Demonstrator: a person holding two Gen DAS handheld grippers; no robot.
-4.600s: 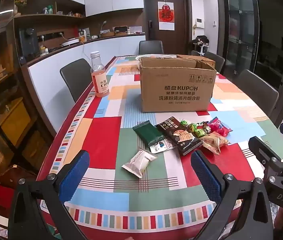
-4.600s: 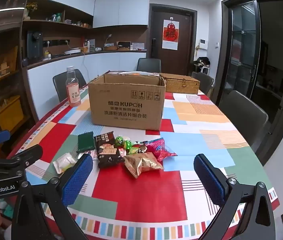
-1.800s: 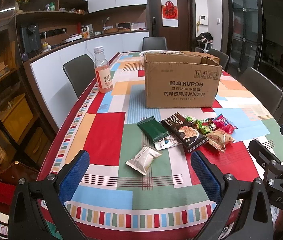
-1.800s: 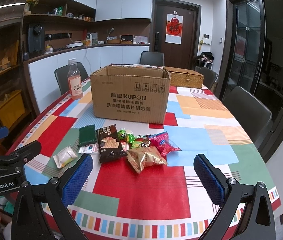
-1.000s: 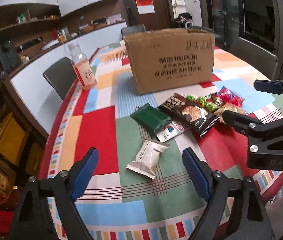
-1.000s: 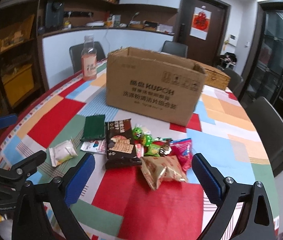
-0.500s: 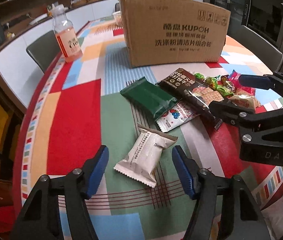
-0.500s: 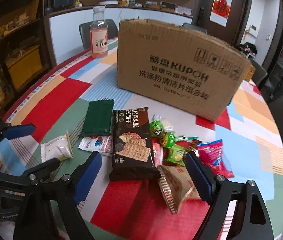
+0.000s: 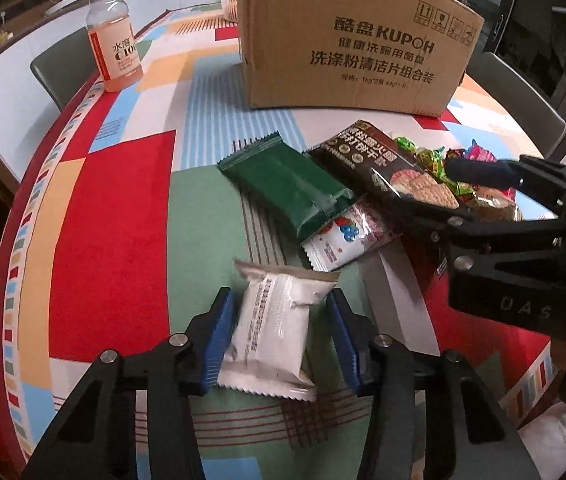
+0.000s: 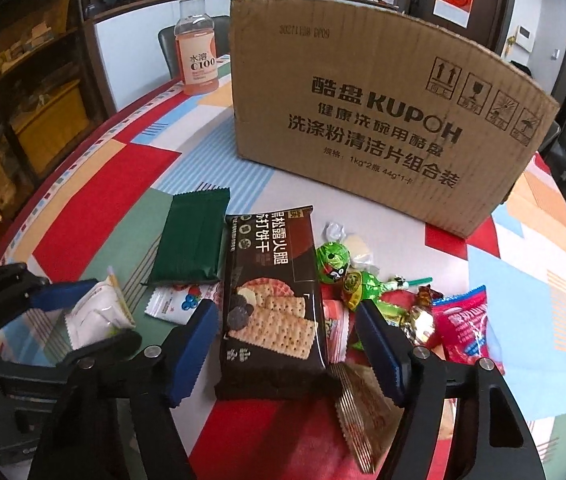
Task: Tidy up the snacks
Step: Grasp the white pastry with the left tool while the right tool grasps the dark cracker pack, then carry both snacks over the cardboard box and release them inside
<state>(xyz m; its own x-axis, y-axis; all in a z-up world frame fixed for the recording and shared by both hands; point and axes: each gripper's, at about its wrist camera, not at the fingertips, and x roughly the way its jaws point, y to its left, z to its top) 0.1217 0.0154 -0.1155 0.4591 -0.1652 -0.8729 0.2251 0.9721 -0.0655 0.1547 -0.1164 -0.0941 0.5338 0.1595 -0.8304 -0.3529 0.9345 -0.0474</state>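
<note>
Blue-padded and narrowed, your left gripper (image 9: 279, 340) has just been closing around the white snack packet (image 9: 271, 332), which lies flat on the patchwork tablecloth (image 9: 111, 216) between its fingers. The left pad sits right at the packet's edge; a sliver of gap shows on the right, so you are not yet pinching it. In your right wrist view the same packet (image 10: 97, 314) shows between those fingers at the lower left.

Your right gripper (image 10: 289, 350) has also just been closing, and stands about half open, straddling the near end of the black cracker pack (image 10: 271, 304). Neither pad presses the pack: cloth shows between the left pad and the wrapper, and the right pad stands over a gold-brown ridged wrapper (image 10: 363, 408) and a small red-and-white packet (image 10: 335, 328).

Just past your left fingers lies a small white sachet with berries printed on it (image 9: 343, 236), partly tucked under a dark green packet (image 9: 287, 184). The cracker pack lies beside the green one, to its right. Further right sits a heap of foil-wrapped candies (image 10: 347, 272) and a pink-red bag (image 10: 467, 328), touching one another.

Beyond the snacks stands the open KUPOH cardboard box (image 10: 383, 120), well apart from both of your grippers. To its left, near the table edge, stands an upright C100 drink bottle (image 9: 113, 48) with pale pink liquid. Grey chairs (image 9: 59, 68) ring the far side.
</note>
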